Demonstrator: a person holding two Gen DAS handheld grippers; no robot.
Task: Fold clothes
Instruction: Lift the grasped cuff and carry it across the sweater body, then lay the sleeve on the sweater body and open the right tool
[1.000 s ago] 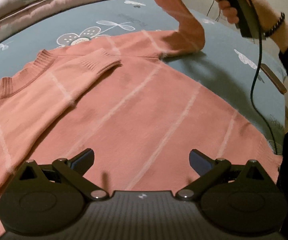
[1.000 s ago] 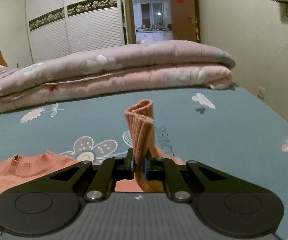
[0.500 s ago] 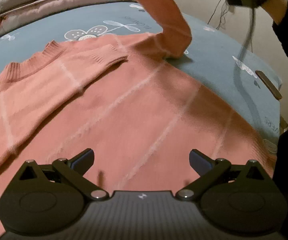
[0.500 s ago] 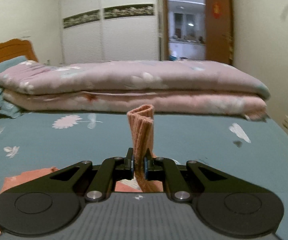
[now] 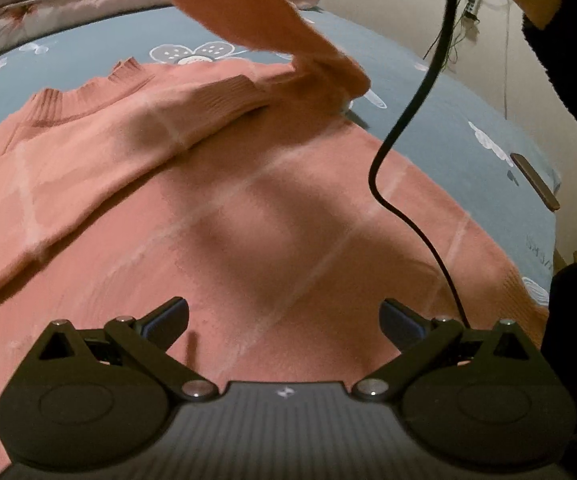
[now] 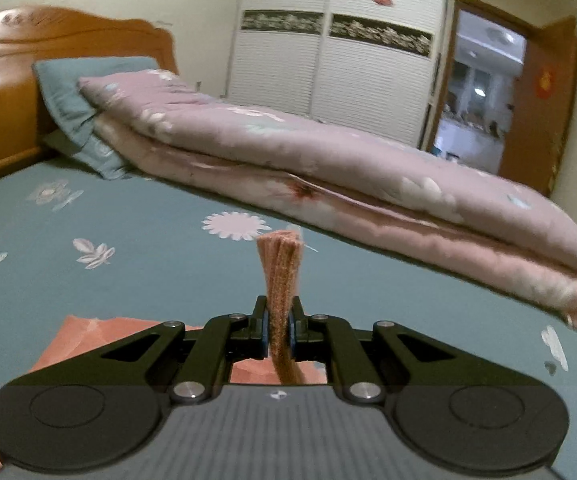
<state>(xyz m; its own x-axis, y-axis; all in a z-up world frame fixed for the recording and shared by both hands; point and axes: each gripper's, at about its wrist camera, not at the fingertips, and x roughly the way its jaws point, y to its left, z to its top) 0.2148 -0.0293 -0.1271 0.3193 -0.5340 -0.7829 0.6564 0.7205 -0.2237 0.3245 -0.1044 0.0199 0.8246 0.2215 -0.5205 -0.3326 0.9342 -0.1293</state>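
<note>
The soft, limp salmon-pink knitted sweater (image 5: pixel 272 208) lies flat on the teal flowered bedsheet (image 5: pixel 440 132), its ribbed cuff (image 6: pixel 279 264) pinched by the right gripper (image 6: pixel 279 332), a sensibly firm hold, while the left gripper (image 5: pixel 284 316) hangs spread and empty above.

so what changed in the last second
The right gripper, shut on the sleeve cuff, carried the sleeve up and across toward the sweater's body. Unchanged: that grip, the left gripper open over the sweater, the other sleeve folded.
</note>
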